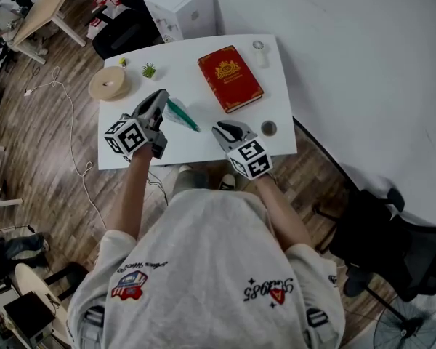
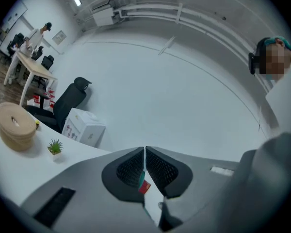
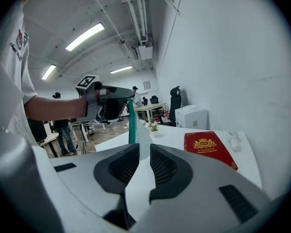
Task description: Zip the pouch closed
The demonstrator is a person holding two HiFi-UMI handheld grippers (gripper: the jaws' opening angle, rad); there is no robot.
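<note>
A clear pouch with a teal zip edge [image 1: 182, 114] hangs over the white table [image 1: 203, 140]. My left gripper [image 1: 163, 97] is shut on its upper end. In the left gripper view the jaws [image 2: 145, 152] are pressed together on the pouch's edge, and a small red tag [image 2: 144, 186] shows just below them. My right gripper [image 1: 217, 128] sits near the table's front edge, just right of the pouch's lower end. In the right gripper view its jaws [image 3: 144, 149] stand slightly apart. The pouch [image 3: 135, 129] hangs just beyond them, not pinched, below the left gripper [image 3: 106, 103].
A red book [image 1: 229, 78] lies at the table's back right, with a small white bottle [image 1: 259, 51] behind it. A round wooden roll [image 1: 109, 84] and a tiny potted plant [image 1: 149, 70] sit back left. A small round cap [image 1: 269, 128] lies front right. A white box [image 1: 180, 6] stands behind the table.
</note>
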